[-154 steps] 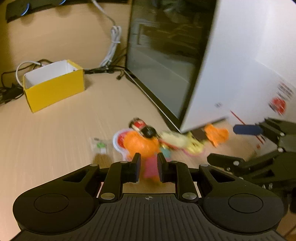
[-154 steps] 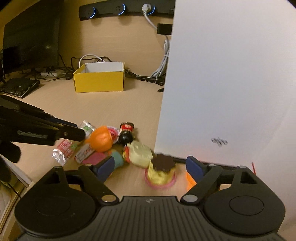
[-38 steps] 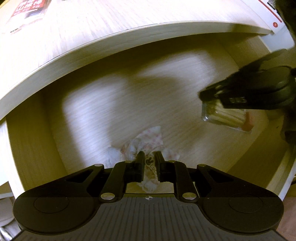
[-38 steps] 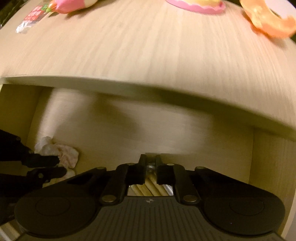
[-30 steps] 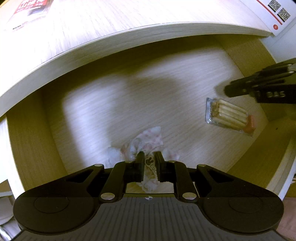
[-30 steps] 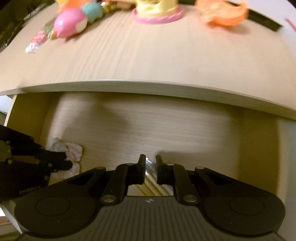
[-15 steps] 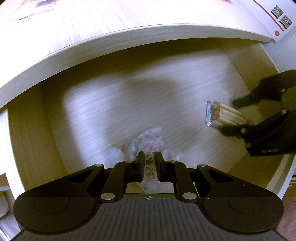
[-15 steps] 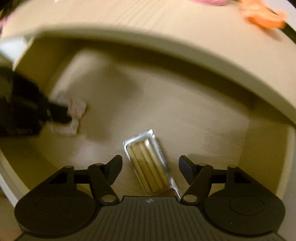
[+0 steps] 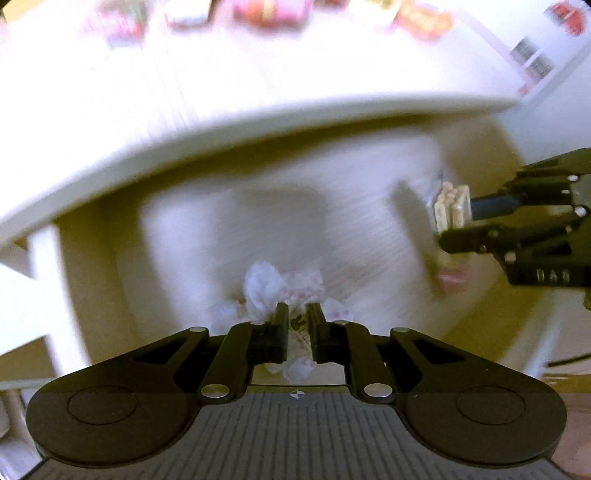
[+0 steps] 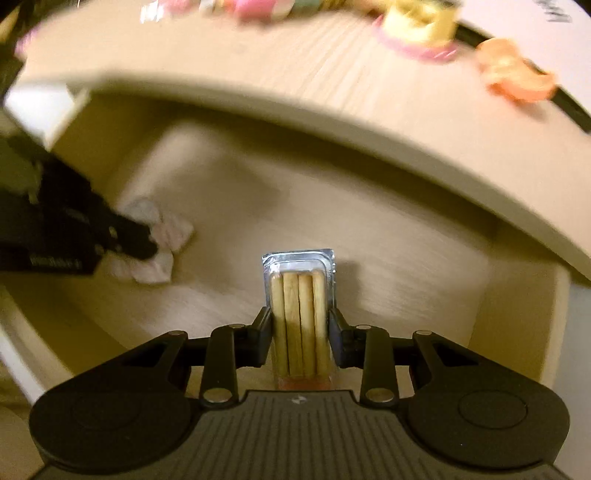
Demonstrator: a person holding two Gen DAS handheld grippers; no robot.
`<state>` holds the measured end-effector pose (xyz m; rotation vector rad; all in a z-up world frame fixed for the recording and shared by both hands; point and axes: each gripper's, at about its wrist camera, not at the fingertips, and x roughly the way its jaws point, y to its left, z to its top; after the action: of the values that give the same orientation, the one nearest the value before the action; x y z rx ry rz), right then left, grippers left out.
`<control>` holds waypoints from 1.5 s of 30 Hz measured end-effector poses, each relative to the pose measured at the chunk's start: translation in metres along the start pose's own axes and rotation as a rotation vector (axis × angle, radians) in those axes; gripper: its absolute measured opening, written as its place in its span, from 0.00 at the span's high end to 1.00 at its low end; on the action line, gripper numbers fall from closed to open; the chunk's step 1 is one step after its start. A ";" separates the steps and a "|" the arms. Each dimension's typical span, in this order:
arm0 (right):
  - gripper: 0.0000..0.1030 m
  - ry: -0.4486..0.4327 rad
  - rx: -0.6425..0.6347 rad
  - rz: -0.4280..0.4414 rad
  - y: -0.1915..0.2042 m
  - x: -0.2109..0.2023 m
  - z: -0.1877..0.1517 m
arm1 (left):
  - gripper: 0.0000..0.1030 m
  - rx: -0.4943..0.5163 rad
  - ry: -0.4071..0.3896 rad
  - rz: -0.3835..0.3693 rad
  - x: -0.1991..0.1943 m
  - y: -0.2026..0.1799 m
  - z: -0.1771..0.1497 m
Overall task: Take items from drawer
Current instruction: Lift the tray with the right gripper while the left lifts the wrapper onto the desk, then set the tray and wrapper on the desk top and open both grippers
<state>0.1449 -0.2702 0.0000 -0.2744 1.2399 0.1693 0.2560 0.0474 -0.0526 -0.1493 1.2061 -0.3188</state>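
While the left gripper [image 9: 297,325] pinched a crumpled wrapper [image 9: 280,288] inside the drawer [image 10: 406,258], the right gripper [image 10: 300,325] clamped a clear biscuit pack [image 10: 298,295].

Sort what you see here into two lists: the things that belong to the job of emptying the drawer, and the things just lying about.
Part of the job:
drawer
biscuit pack, clamped in right gripper
crumpled wrapper, clamped in left gripper

Just lying about:
desk top
yellow toy cake
orange toy
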 end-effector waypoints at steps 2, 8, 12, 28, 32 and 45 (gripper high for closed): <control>0.70 -0.053 0.045 0.030 -0.008 -0.025 0.001 | 0.87 0.007 -0.063 -0.042 -0.034 -0.003 0.002; 0.71 -0.314 0.122 0.111 -0.023 -0.130 0.024 | 0.87 0.094 -0.385 -0.043 -0.160 -0.012 0.036; 0.71 -0.465 0.096 0.118 -0.019 -0.180 0.059 | 0.87 0.096 -0.514 0.026 -0.200 -0.005 0.068; 0.70 -0.387 0.442 0.452 -0.064 -0.088 0.097 | 0.87 -0.066 -0.328 0.047 -0.082 0.034 0.076; 0.63 -0.404 0.567 0.468 -0.092 -0.071 0.084 | 0.86 -0.063 -0.321 0.056 -0.067 0.033 0.076; 0.51 -0.333 0.698 0.357 -0.111 -0.025 0.073 | 0.86 -0.096 -0.333 0.060 -0.062 0.033 0.089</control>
<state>0.2339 -0.3541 0.0580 0.5633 0.9388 0.0753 0.3249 0.0937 0.0252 -0.2392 0.8942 -0.1746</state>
